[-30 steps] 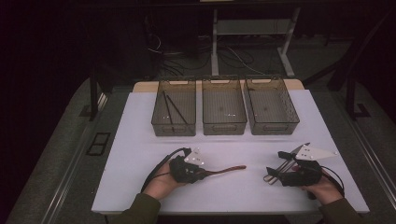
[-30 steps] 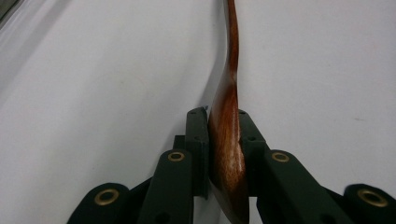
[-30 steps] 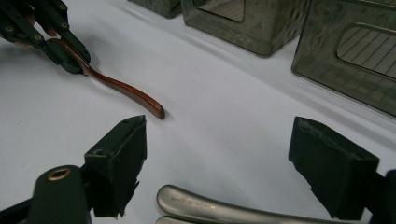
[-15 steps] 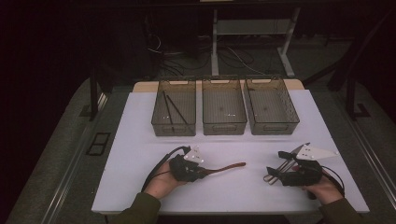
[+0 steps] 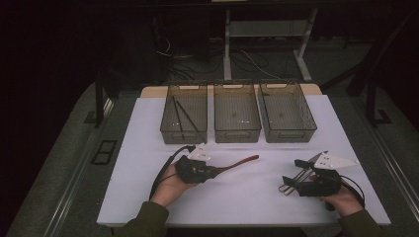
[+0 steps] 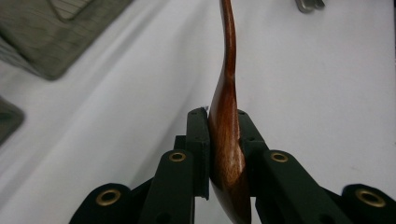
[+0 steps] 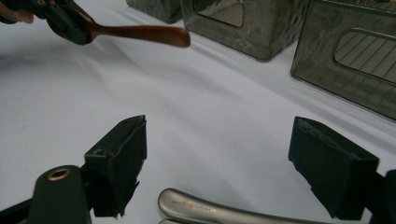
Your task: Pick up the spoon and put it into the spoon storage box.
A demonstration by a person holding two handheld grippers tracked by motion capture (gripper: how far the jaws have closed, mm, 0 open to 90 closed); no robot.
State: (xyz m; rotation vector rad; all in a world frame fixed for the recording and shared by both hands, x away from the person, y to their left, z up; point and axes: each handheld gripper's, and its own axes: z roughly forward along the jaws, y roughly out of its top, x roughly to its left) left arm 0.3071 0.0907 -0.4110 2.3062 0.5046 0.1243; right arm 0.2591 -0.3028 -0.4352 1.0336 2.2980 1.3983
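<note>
Two claws: each sits low in the high view, one per hand, on the white surface [image 5: 247, 197].
Right claw [image 5: 291, 183]: lower right of the high view, jaws spread wide and holding nothing; metal cutlery handles [image 7: 205, 210] lie on the surface between them, not pinched.
Left claw [image 6: 223, 140]: lower left of centre in the high view, jaws narrowed hard onto the wooden spoon [image 6: 226, 116].
Spoon, place: bowl end clamped edgewise in the jaws; the handle runs out toward the middle of the high view and seems lifted just off the surface.
Spoon, handling: likely light and stiff; the polished wood looks slick, and the curved bowl could twist in the pads.
Spoon, hold: where bowl narrows into handle seems the surest spot; a long handle will lever against a grip at the end.
Trays: three mesh trays [image 5: 237, 136] stand in a row beyond, upper middle; the left one holds dark chopsticks [image 5: 180, 116].
</note>
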